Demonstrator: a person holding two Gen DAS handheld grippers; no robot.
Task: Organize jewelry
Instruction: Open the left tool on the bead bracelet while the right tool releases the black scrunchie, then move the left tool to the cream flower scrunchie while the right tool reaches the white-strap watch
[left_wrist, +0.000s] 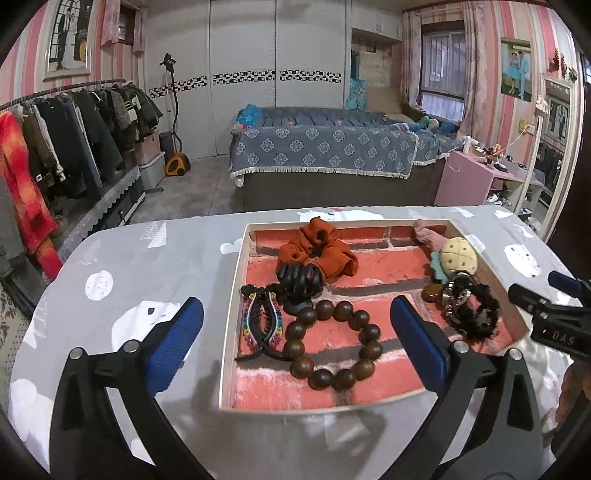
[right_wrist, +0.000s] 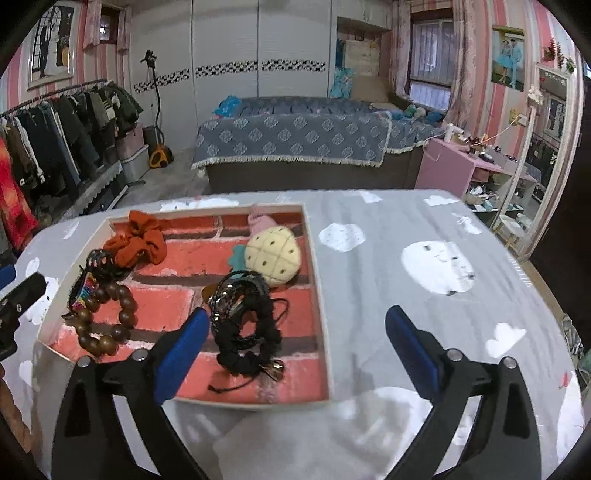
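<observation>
Both tools, left tool (left_wrist: 295, 332) & right tool (right_wrist: 297, 345), gaped wide, empty, over the tray (left_wrist: 231, 317); careless dip could snag bead bracelet (left_wrist: 332, 343), tangling w/ clips.

Left gripper (left_wrist: 295, 332) and right gripper (right_wrist: 297, 341) are held above the tray (left_wrist: 231, 314), jaws spread wide, nothing gripped.

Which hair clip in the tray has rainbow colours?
The slim black banana clip with rainbow beads, by the tray's left wall; the chunky black claw clip beside it is plain.
</observation>
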